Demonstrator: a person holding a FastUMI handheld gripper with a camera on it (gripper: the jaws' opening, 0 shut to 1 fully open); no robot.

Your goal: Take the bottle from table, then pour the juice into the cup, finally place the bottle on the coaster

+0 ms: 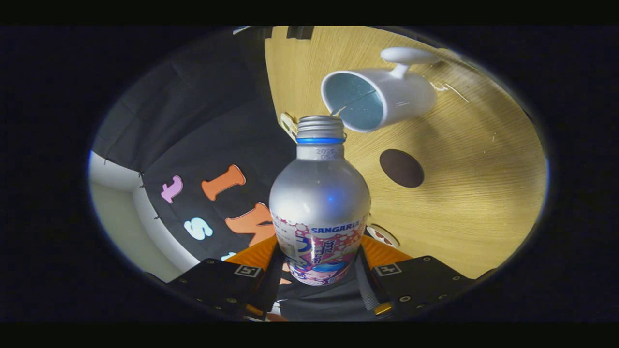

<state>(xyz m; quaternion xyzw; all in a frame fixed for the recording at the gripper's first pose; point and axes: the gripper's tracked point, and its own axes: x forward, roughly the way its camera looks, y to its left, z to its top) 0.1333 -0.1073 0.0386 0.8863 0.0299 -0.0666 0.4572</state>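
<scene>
Silver bottle [319, 203] sits clamped in the gripper [319, 270], mouth at the white cup [382, 99].

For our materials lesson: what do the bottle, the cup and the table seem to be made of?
Bottle: probably aluminium, matte silver, with a threaded metal neck and a printed label; both gripper fingers press on it.
Cup: likely glazed ceramic, glossy white with highlights, pale blue inside.
Table: wood or wood-look laminate, with visible light grain.
</scene>
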